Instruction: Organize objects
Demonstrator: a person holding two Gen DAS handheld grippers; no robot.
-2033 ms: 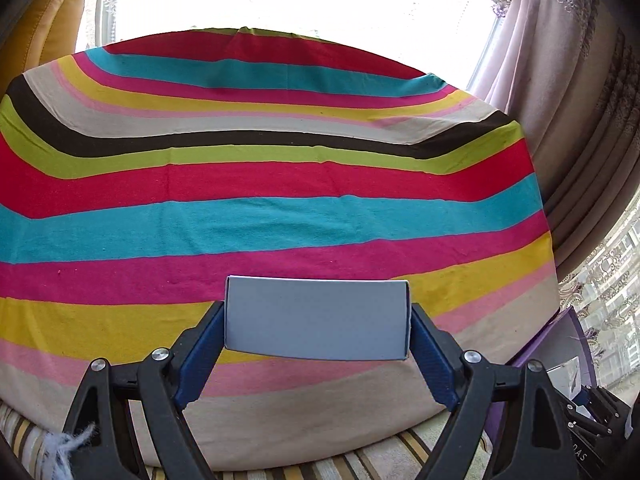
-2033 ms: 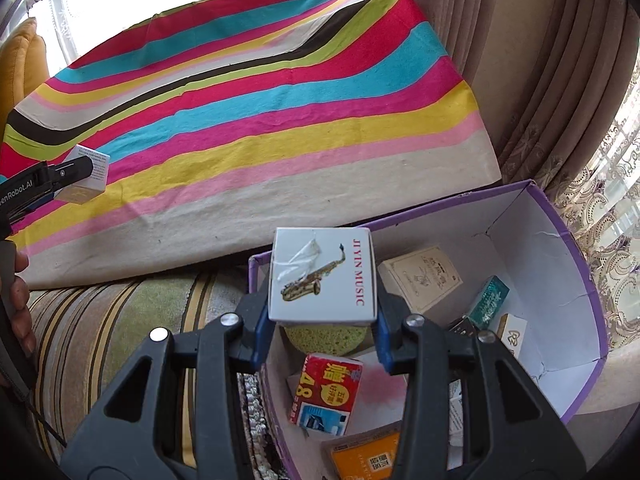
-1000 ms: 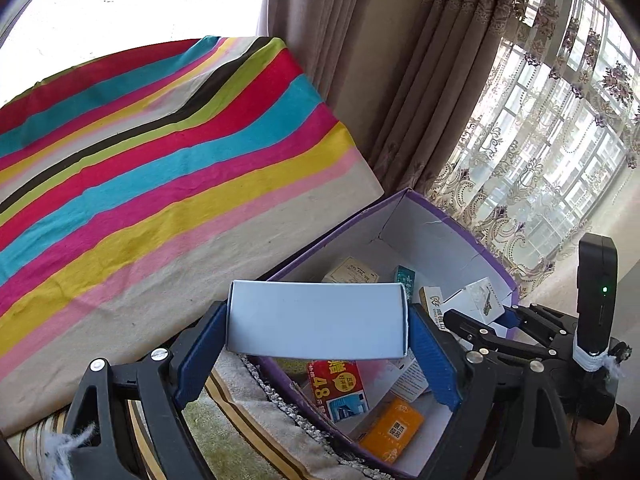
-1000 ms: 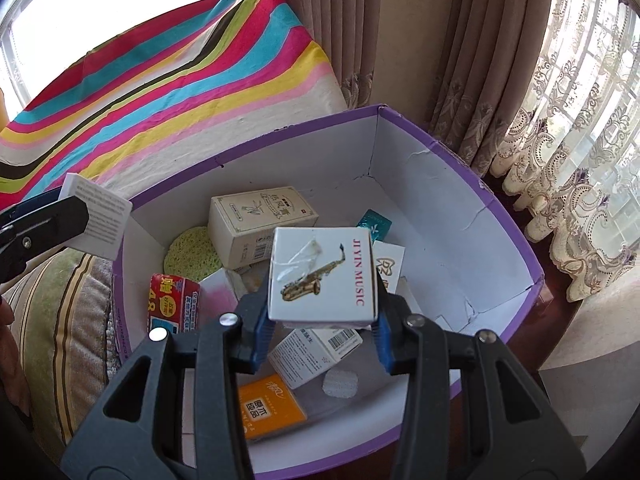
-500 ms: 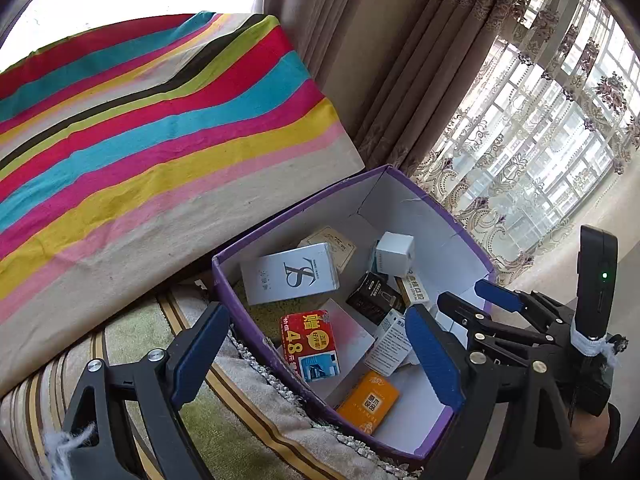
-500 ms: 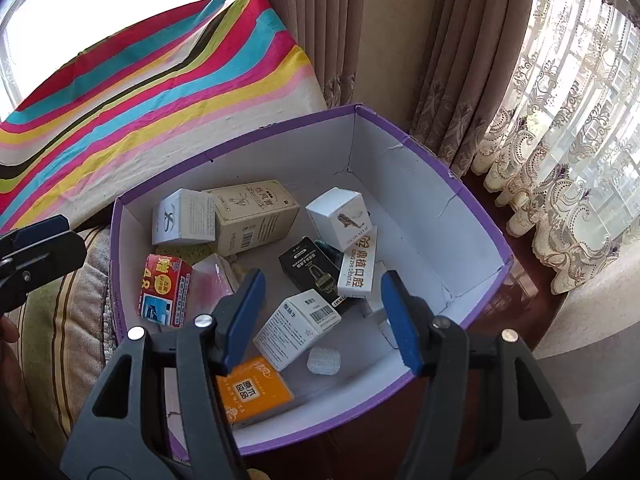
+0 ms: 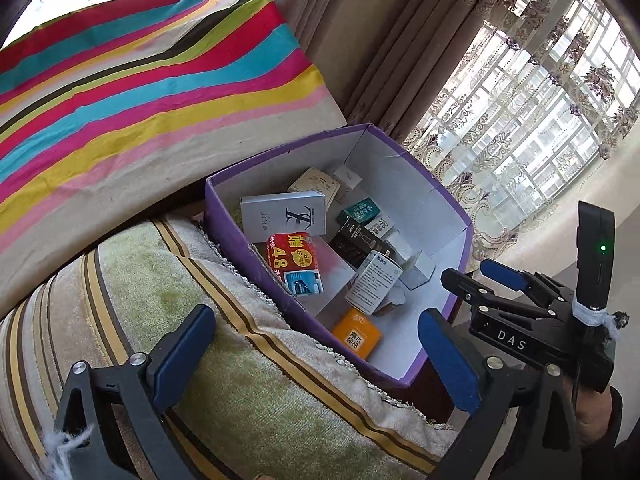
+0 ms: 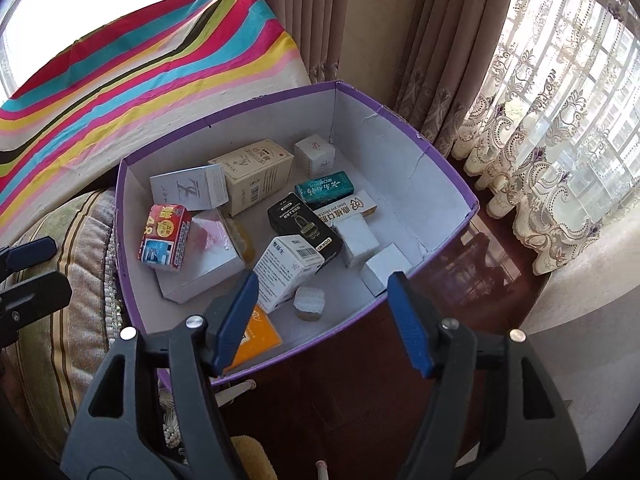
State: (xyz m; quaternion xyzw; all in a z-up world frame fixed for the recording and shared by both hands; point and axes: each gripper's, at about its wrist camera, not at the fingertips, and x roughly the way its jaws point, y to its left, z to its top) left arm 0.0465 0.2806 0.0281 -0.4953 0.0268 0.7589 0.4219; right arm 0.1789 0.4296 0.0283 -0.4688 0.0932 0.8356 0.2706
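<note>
1. both grippers have let go since the earlier frames: the grey box with the looping logo (image 7: 286, 218) that the left gripper (image 7: 316, 354) carried, and the small white saxophone box the right gripper (image 8: 320, 320) carried, are no longer held; the grey one now lies inside the purple box (image 7: 224, 216), and which of the small white cartons is the saxophone box cannot be told
2. left gripper fingers are spread wide and empty, hanging over the striped cushion (image 7: 168, 312) just beside the purple box's near wall
3. right gripper fingers are likewise released and empty, poised above the near rim of the purple box, over the white carton with a barcode (image 8: 290, 268)
4. the drop looks finished, so the step in hand is probably pulling back for the next item; lifting straight up and away before swinging would keep the fingers off the thin cardboard rim
5. inside, the cartons lie jumbled: a red "48" packet (image 8: 164, 238), a black box (image 8: 306, 226), a teal box (image 8: 325, 188), a cream box (image 8: 256, 174) and an orange packet (image 7: 357, 338), several leaning on one another
6. the rainbow-striped cloth (image 7: 140, 92) behind shows nothing left on it in these views
7. the two grippers sit close together near the box's right end, and the curtains (image 8: 432, 40) hang just behind the far corner, so a wide swing risks a knock
</note>
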